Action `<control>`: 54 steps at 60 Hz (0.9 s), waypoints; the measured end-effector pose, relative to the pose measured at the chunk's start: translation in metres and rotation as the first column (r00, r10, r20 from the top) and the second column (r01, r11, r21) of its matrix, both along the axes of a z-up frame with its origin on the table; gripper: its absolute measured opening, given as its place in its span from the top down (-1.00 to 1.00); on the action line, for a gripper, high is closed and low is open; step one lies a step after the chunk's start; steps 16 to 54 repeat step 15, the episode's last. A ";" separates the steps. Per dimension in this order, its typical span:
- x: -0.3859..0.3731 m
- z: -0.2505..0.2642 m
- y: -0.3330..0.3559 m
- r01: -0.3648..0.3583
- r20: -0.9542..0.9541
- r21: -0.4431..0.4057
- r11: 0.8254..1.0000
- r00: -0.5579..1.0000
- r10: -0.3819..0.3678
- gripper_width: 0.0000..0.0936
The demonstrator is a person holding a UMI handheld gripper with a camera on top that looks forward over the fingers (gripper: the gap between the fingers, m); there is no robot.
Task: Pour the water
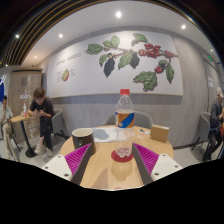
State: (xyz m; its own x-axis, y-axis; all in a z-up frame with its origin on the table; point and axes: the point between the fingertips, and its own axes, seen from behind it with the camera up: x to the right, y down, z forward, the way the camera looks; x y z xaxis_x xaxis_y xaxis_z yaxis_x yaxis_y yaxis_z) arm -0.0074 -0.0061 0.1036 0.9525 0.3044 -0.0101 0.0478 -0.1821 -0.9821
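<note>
A clear plastic water bottle (124, 112) with a red cap and a blue-and-orange label stands upright on a round wooden table (105, 172). Its base rests on a small red round coaster (122, 155). My gripper (113, 150) is open. Its pink pads (78, 158) spread wide at either side, and the bottle's base stands between the fingertips with a gap on both sides. A dark cup (82, 137) stands on the table beyond the left finger.
A brown cardboard box (160, 132) sits at the table's far right. A person (40, 115) sits at another table to the left. Beyond is a white wall with a leaf-and-berry mural (130, 55).
</note>
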 end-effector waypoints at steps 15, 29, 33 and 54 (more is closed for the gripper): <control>-0.027 -0.021 -0.056 -0.115 -0.071 -0.042 0.993 0.991 0.112 -0.84; -0.027 -0.021 -0.056 -0.115 -0.071 -0.042 0.993 0.991 0.112 -0.84; -0.027 -0.021 -0.056 -0.115 -0.071 -0.042 0.993 0.991 0.112 -0.84; -0.027 -0.021 -0.056 -0.115 -0.071 -0.042 0.993 0.991 0.112 -0.84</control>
